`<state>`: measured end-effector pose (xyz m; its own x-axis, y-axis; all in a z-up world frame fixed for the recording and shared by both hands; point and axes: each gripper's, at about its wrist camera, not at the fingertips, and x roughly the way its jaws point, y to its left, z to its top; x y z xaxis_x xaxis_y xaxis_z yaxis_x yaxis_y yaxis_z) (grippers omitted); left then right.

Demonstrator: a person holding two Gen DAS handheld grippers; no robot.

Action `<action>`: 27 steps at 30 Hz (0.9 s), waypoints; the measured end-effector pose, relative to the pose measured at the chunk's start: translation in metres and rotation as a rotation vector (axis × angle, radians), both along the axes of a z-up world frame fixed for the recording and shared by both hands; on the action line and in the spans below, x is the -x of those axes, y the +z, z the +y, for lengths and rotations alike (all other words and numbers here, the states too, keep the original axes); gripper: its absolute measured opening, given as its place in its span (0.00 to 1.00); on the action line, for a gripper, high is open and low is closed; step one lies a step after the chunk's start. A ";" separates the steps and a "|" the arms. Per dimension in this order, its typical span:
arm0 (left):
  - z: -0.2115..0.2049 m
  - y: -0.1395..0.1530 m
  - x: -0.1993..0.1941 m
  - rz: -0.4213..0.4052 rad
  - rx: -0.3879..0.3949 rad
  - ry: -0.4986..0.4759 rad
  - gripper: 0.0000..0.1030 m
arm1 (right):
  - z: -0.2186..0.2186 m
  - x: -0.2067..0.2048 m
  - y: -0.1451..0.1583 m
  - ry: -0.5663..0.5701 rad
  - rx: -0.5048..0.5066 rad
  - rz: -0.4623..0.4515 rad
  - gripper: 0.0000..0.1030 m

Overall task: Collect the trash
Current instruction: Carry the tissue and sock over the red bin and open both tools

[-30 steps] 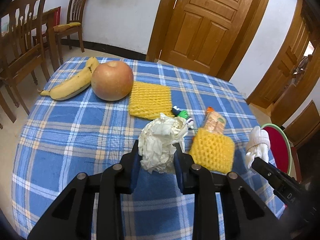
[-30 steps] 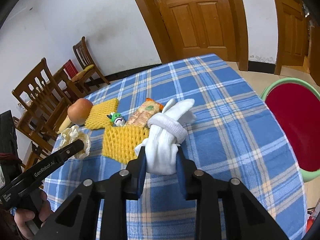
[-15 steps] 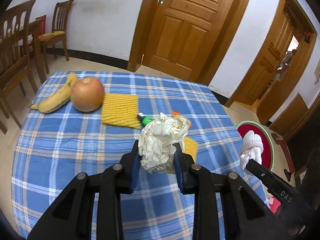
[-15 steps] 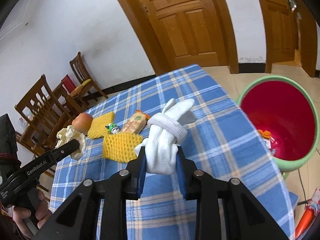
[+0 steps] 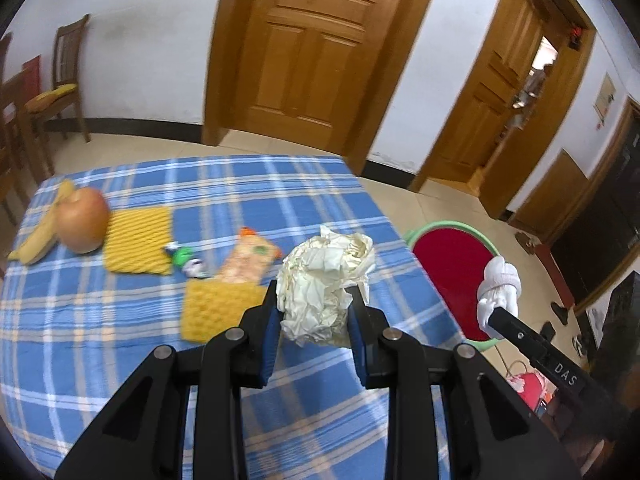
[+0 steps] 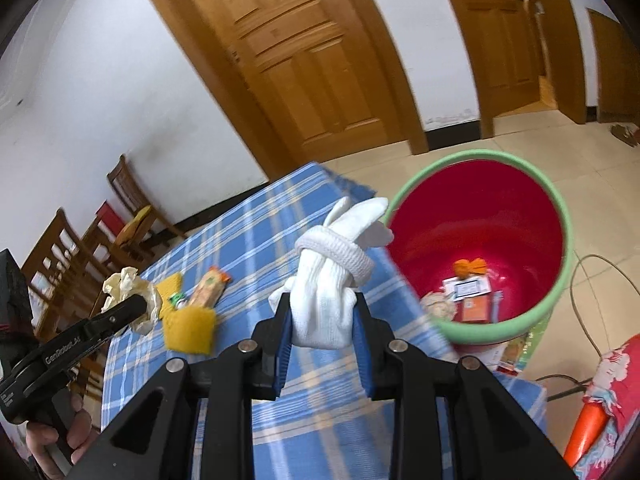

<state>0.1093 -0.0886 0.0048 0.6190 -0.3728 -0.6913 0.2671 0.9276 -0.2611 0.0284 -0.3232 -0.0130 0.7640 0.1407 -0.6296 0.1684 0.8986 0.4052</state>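
"GenRobot.AI" read along the left gripper (image 6: 150, 304), clamped on one crumpled paper wad (image 5: 326, 280) above the checked tablecloth (image 5: 120, 344). The right gripper (image 6: 322, 320), marked "DAS", pinched one knotted white glove (image 6: 336, 280) beside the red bin (image 6: 556, 216). Two yellow foam nets (image 5: 138, 240) lay left.

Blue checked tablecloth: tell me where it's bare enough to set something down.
The blue checked tablecloth is bare along its near edge, below the nearer yellow foam net, and along the far strip toward the door. The middle band is crowded: round apple, farther yellow foam net, orange snack wrapper.
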 end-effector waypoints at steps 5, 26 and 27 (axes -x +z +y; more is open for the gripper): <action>-0.036 -0.001 -0.006 0.004 -0.014 -0.066 0.29 | -0.030 0.005 -0.006 -0.070 -0.022 0.005 0.30; -0.161 -0.028 -0.041 0.040 -0.094 -0.235 0.29 | -0.111 -0.002 -0.049 -0.232 -0.097 0.078 0.48; -0.165 -0.029 -0.043 0.041 -0.097 -0.241 0.29 | -0.114 -0.001 -0.050 -0.240 -0.102 0.076 0.53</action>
<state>0.1522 -0.2533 -0.0245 0.4908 -0.4369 -0.7538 0.4748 0.8596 -0.1891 0.0291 -0.4369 -0.0629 0.7342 0.0271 -0.6784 0.4051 0.7844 0.4697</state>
